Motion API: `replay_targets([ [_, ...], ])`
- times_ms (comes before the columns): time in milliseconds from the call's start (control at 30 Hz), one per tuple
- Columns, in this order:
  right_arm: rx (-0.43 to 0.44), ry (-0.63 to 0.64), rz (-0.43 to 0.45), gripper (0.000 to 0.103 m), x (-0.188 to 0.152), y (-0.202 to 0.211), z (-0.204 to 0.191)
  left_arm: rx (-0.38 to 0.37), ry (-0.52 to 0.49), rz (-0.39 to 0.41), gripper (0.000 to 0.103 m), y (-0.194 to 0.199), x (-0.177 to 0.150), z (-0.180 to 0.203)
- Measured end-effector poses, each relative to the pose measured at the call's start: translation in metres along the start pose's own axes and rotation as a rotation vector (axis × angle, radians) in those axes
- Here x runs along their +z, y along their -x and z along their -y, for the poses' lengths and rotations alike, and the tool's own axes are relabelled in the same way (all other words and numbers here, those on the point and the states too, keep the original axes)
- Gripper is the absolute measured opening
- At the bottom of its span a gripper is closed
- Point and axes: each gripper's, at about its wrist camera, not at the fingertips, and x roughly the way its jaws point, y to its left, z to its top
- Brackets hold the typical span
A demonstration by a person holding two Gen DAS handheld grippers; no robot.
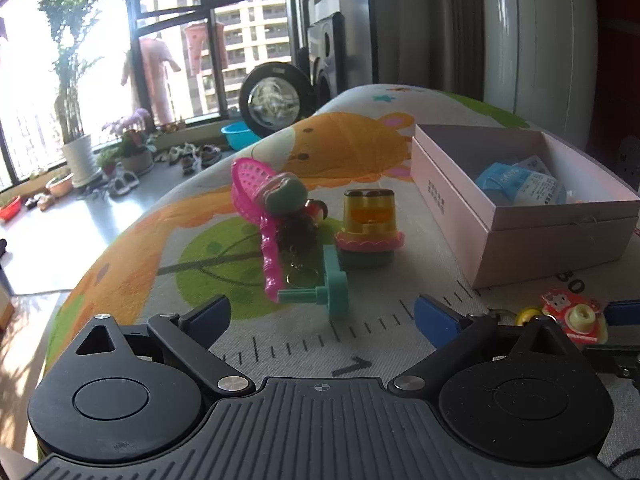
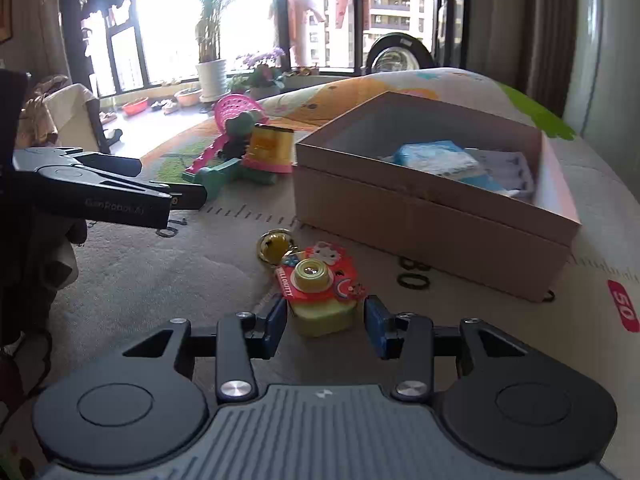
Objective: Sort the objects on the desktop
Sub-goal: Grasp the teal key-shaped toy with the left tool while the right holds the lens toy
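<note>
A small Hello Kitty toy camera (image 2: 320, 292) with a gold bell (image 2: 274, 246) on its ring lies on the printed mat. It sits between the fingers of my right gripper (image 2: 326, 320), and a thin gap shows at the right pad, so the gripper is open. The left wrist view has the same toy camera (image 1: 576, 316) at the right edge. My left gripper (image 1: 322, 316) stands wide open and holds nothing, just short of a teal stand (image 1: 332, 284). Behind the stand lie a pink net racket (image 1: 250, 184), a green frog toy (image 1: 286, 196) and a yellow cup toy (image 1: 370, 216).
An open pink box (image 2: 420, 216) with a blue packet (image 2: 436, 158) inside stands right of the toys. The mat's left edge (image 1: 120, 248) drops to the floor, where there are plants and shoes by the window. My left gripper (image 2: 188, 200) reaches in from the left.
</note>
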Motion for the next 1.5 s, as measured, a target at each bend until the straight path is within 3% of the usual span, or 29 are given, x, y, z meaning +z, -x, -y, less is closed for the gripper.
replay_targets([
  [33,-0.006,-0.031,0.017,0.065,-0.007,0.004,0.007,0.011,-0.007,-0.013,0.088,-0.008,0.003,0.004],
  [67,-0.002,-0.066,0.026,0.067,-0.010,0.007,0.013,0.023,-0.014,-0.030,0.080,-0.016,0.006,0.007],
  [133,0.012,-0.143,0.064,0.070,-0.011,0.011,0.026,0.055,-0.017,-0.061,0.077,-0.030,0.010,0.010],
  [200,0.024,-0.184,0.070,0.080,-0.012,0.010,0.033,0.071,-0.011,-0.084,0.067,-0.039,0.011,0.009],
  [267,0.042,-0.216,0.061,0.081,-0.011,0.008,0.039,0.072,-0.008,-0.082,0.048,-0.038,0.011,0.008],
  [433,0.052,-0.240,0.062,0.082,-0.012,0.008,0.040,0.024,-0.061,-0.063,0.048,-0.008,-0.001,0.010],
  [567,0.040,-0.205,0.059,0.086,-0.011,0.009,0.033,-0.177,-0.134,-0.068,0.048,0.036,-0.025,0.017],
  [633,0.027,-0.174,0.036,0.086,-0.008,0.006,0.028,-0.227,-0.167,-0.075,0.051,0.052,-0.038,0.022],
  [700,0.026,-0.122,0.016,0.086,-0.005,0.002,0.020,-0.229,-0.192,-0.073,0.054,0.062,-0.048,0.024],
  [833,0.008,0.022,-0.002,0.086,0.005,-0.009,0.000,-0.229,-0.199,-0.069,0.075,0.062,-0.052,0.025],
  [933,0.009,0.107,-0.002,0.086,0.015,-0.022,-0.008,-0.224,-0.193,-0.075,0.077,0.050,-0.046,0.027],
  [1000,0.027,0.118,-0.023,0.086,0.021,-0.033,-0.006,-0.219,-0.175,-0.075,0.076,0.045,-0.043,0.029],
  [1033,0.036,0.112,-0.039,0.080,0.022,-0.037,-0.005,-0.220,-0.163,-0.080,0.074,0.043,-0.042,0.029],
  [1133,0.067,0.105,-0.055,0.057,0.024,-0.031,-0.003,-0.242,-0.136,-0.090,0.051,0.044,-0.041,0.029],
  [1300,0.093,0.103,-0.064,0.057,0.013,0.002,0.000,-0.246,-0.154,-0.083,0.048,0.059,-0.045,0.033],
  [1500,0.061,0.133,0.042,0.056,0.017,0.069,0.006,-0.276,-0.166,-0.014,0.047,0.090,-0.029,0.038],
])
